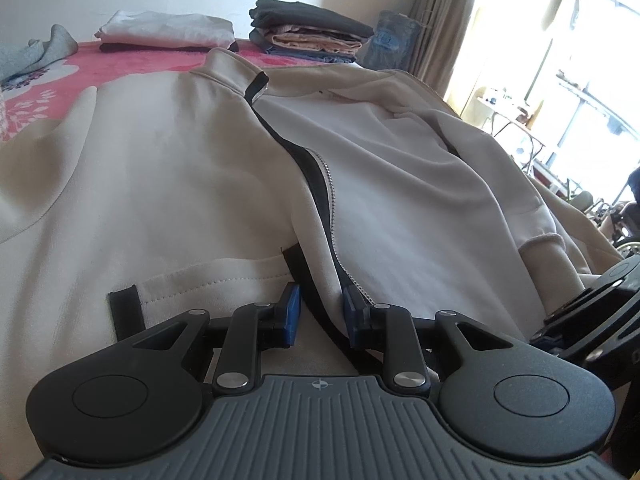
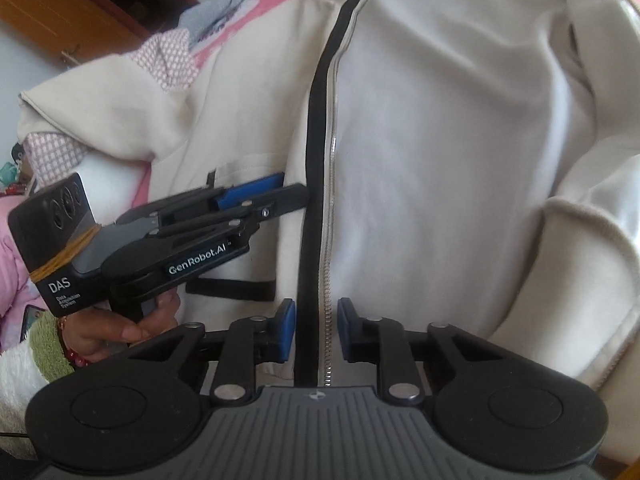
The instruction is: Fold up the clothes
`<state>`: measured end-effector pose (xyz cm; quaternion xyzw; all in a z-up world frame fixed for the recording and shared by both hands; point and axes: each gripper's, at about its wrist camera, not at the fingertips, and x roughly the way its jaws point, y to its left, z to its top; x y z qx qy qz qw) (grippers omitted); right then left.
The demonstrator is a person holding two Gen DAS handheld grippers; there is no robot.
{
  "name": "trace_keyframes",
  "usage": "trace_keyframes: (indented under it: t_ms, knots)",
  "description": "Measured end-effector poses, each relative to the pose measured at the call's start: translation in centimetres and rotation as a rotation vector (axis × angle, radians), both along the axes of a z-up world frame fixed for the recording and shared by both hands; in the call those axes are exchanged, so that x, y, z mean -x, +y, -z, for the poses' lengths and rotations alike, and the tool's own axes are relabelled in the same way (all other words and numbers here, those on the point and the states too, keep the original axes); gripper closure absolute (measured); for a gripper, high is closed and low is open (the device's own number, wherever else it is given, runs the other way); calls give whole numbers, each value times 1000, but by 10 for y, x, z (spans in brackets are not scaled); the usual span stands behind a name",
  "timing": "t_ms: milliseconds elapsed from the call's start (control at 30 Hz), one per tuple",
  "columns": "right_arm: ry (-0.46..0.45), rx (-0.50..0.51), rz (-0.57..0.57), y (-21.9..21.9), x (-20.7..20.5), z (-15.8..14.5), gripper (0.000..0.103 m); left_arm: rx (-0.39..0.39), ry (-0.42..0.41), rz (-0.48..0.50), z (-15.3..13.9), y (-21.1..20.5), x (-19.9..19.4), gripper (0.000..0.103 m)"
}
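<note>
A cream zip-up jacket (image 1: 180, 168) lies front up on the bed, its black zipper band (image 1: 316, 184) running down the middle. My left gripper (image 1: 322, 316) is shut on the hem end of that band; black tape and cream cloth bunch between its blue pads. In the right wrist view the left gripper (image 2: 290, 192) comes in from the left onto the left front panel of the jacket (image 2: 440, 140). My right gripper (image 2: 316, 328) sits nearer the hem, its jaws narrow around the zipper band (image 2: 320, 160), and cloth fills the gap between the pads.
Two folded piles stand at the bed's far side, a white one (image 1: 168, 30) and a dark and beige one (image 1: 308, 28). A grey garment (image 1: 36, 50) lies on the pink blanket (image 1: 132, 60). A curtained window (image 1: 440, 20) is at the right. A hand (image 2: 120, 328) holds the left gripper.
</note>
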<state>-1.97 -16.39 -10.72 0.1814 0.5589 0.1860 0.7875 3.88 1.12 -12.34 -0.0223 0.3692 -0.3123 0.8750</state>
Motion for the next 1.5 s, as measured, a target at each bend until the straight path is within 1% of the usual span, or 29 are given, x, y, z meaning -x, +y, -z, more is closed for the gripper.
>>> trace_keyframes:
  t_ms: [33,67,100,167,300,367,467,567,633,700,767,833,867,933,967,1067,1100,1200,1233,1300,1400,1500]
  knots:
    - [2,8,-6,3,-2,3,88,4,-2,1,1,0,0,79]
    - [1,12,-9,6,-2,4,94,8,-5,2,1,1,0,79]
    - [-1,12,-7,7,-2,5,95,8,-9,4,1,1,1,79]
    - [-18,17,11,6,2,0,97,11,-11,7,0,0,1,78]
    - [-60,26,57,2,13,-16,98,20,-16,16,-4,-3,3,72]
    - [-76,59,75,3,20,-23,98,6,-29,27,-5,-8,4,70]
    - [-92,148,76,11,26,-23,98,-51,-63,40,-3,-20,7,67]
    - [-54,203,85,17,24,-12,97,-152,-136,69,-3,-35,14,64]
    - [-37,212,92,18,23,-9,96,-189,-159,86,-6,-39,16,64]
    - [-42,215,82,19,23,-12,95,-175,-149,79,-11,-34,14,64]
    - [-33,215,74,19,25,-12,95,-150,-146,37,-16,-27,8,64]
    - [-20,214,66,18,27,-11,94,-139,-117,12,-15,-22,0,64]
    - [-13,212,66,18,27,-11,94,-147,-97,13,-13,-23,-4,64]
    - [-8,203,71,17,27,-9,93,-167,-100,22,-14,-25,-7,63]
    - [-9,196,72,16,27,-9,92,-177,-102,26,-14,-26,-9,63]
    - [-22,169,72,13,29,-13,83,-138,-121,-9,-26,-27,-25,64]
    - [-32,166,69,11,31,-14,82,-123,-128,-22,-29,-27,-33,64]
    - [-57,179,48,13,35,-14,82,-123,-145,-60,-32,-37,-64,64]
    - [-64,183,39,13,35,-13,82,-125,-144,-61,-29,-42,-75,64]
    - [-75,185,26,14,35,-12,82,-167,-138,-66,-18,-51,-97,64]
    - [-82,178,22,14,35,-11,82,-172,-139,-107,-7,-53,-125,64]
    - [-92,165,26,11,37,-9,82,-160,-139,-159,-9,-55,-152,64]
